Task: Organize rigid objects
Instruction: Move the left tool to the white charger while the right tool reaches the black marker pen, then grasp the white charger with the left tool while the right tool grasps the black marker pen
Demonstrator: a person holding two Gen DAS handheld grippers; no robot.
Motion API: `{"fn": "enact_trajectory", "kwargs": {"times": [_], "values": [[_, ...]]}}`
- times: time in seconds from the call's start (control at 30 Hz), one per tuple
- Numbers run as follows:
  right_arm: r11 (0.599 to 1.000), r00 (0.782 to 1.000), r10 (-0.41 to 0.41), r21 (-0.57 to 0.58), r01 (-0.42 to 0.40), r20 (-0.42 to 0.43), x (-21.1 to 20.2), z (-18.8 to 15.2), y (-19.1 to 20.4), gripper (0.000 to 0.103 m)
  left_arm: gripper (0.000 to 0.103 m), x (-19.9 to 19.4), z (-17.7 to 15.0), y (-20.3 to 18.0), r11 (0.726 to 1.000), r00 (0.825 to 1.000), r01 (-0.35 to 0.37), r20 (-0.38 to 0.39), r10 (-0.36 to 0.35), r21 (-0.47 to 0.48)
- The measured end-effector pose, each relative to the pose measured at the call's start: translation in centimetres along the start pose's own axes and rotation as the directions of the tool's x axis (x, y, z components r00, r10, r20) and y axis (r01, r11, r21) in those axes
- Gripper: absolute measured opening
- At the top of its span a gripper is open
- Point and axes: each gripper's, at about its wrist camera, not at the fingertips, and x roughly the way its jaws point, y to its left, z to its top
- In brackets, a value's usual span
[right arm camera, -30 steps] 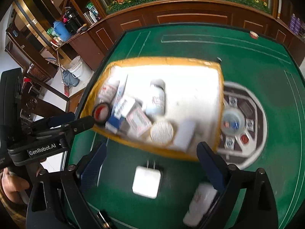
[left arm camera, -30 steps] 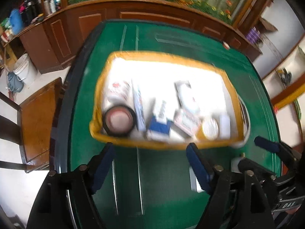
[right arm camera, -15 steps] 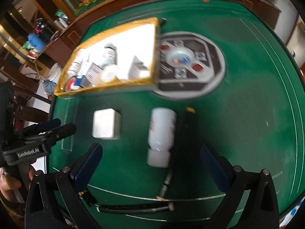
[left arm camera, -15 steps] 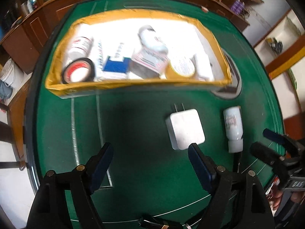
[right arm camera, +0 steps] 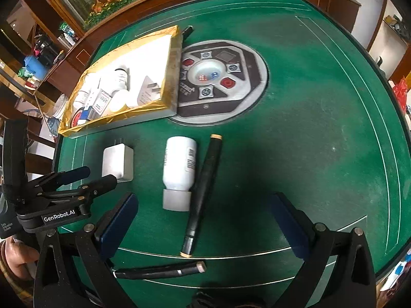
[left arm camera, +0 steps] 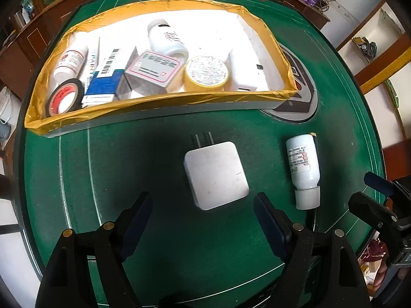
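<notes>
A white square plug adapter (left arm camera: 217,174) (right arm camera: 118,163) lies on the green table just ahead of my left gripper (left arm camera: 203,220), which stands open and empty. To its right a white bottle (left arm camera: 304,169) (right arm camera: 179,169) lies on its side with its cap toward me. A black marker (right arm camera: 204,192) lies against the bottle, and a second black pen (right arm camera: 159,272) lies crosswise nearer the table edge. My right gripper (right arm camera: 203,220) is open above the bottle and marker, holding nothing. The yellow-taped box (left arm camera: 159,105) (right arm camera: 123,118) holds bottles, cartons and tape rolls.
A round dice console (right arm camera: 218,82) is set into the table middle, beside the box. Dark wooden cabinets (right arm camera: 77,51) ring the far side. A chair stands off the left table edge. The left gripper (right arm camera: 69,184) shows at the left of the right wrist view.
Both grippers have drawn back from the box toward the near table edge and sunk. The adapter, bottle and pens have come into view and now lie just ahead of the fingers.
</notes>
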Motion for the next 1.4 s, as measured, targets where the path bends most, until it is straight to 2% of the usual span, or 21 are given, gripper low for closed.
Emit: {"fn": "enact_trajectory", "kwargs": {"times": [0.57, 0.6, 0.63, 0.73, 0.9, 1.07, 1.1, 1.17, 1.23, 1.4], "values": [[0.999, 1.000, -0.005, 0.042, 0.005, -0.004, -0.1, -0.4, -1.7, 0.102, 0.083, 2.2, 2.5, -2.5, 1.000, 0.999, -0.024, -0.021, 0.025, 0.015], [0.999, 1.000, -0.004, 0.041, 0.004, -0.004, -0.1, -0.4, -1.7, 0.102, 0.082, 2.5, 2.7, -2.6, 1.000, 0.999, -0.023, -0.028, 0.024, 0.013], [0.999, 1.000, -0.004, 0.041, 0.004, -0.005, -0.1, -0.4, -1.7, 0.102, 0.072, 2.8, 2.9, -2.7, 1.000, 0.999, -0.021, -0.031, 0.021, 0.011], [0.999, 1.000, -0.005, 0.043, 0.005, -0.006, -0.1, -0.4, -1.7, 0.102, 0.052, 3.1, 3.1, -3.4, 0.999, 0.999, -0.032, -0.012, 0.033, 0.035], [0.999, 1.000, 0.008, 0.033, -0.007, -0.015, 0.0, -0.6, -1.6, 0.102, 0.051, 2.8, 2.0, -3.0, 0.998, 1.000, 0.005, -0.002, -0.005, 0.060], [1.000, 1.000, 0.018, 0.005, -0.018, -0.019, 0.0, -0.8, -1.3, 0.102, 0.051, 1.6, -1.3, -0.7, 0.995, 1.000, 0.003, 0.001, -0.003, 0.098], [1.000, 1.000, 0.011, -0.009, -0.011, -0.024, 0.0, -0.8, -1.2, 0.098, 0.051, 1.3, -1.9, -0.2, 0.995, 1.000, 0.006, 0.000, -0.006, 0.096], [1.000, 0.999, -0.002, -0.025, 0.001, -0.039, 0.3, -1.0, -1.3, 0.083, 0.051, 1.0, -3.1, 1.2, 0.996, 1.000, 0.008, 0.001, -0.009, 0.090], [1.000, 0.998, -0.023, -0.019, 0.022, -0.055, 0.9, -1.1, -1.5, 0.062, 0.051, 0.8, -3.9, 2.0, 0.996, 1.000, 0.010, 0.004, -0.011, 0.088], [0.999, 0.997, -0.029, -0.019, 0.027, -0.073, 2.2, -0.4, -1.3, 0.048, 0.052, 1.0, -4.8, 2.2, 0.996, 1.000, 0.008, 0.016, -0.009, 0.086]]}}
